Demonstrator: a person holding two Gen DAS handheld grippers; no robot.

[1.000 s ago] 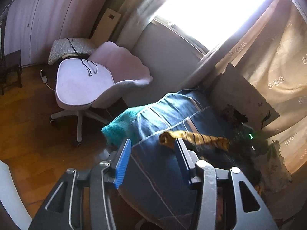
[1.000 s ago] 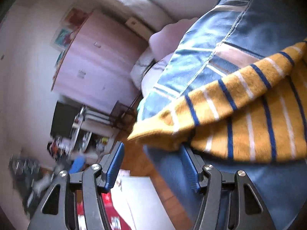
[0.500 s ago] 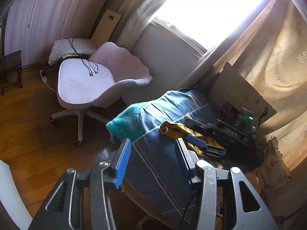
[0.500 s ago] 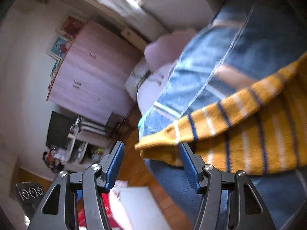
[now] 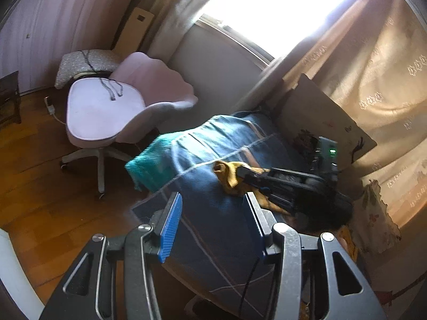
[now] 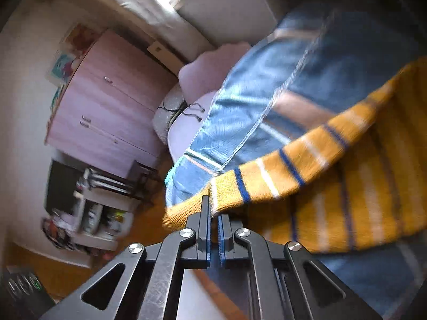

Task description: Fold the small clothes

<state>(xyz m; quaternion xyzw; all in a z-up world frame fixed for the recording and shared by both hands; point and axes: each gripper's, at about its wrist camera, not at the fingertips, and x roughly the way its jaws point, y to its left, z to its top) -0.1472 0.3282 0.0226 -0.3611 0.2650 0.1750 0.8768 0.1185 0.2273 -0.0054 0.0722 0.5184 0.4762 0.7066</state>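
The right tool (image 6: 213, 214) was clamped on the ribbed cuff of a mustard-yellow knitted sweater with blue and white stripes (image 6: 333, 176), which lay on a blue striped bedcover (image 6: 256, 101). The left tool (image 5: 213, 222) hovered wide open, holding nothing, above the bedcover's near edge, beside a pale lilac swivel chair (image 5: 106, 106).

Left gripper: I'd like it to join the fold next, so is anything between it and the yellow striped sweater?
Nothing visible blocks it. The left gripper is open above bare blue blanket, and the yellow striped sweater lies just ahead. The right gripper already clamps its cuff there.
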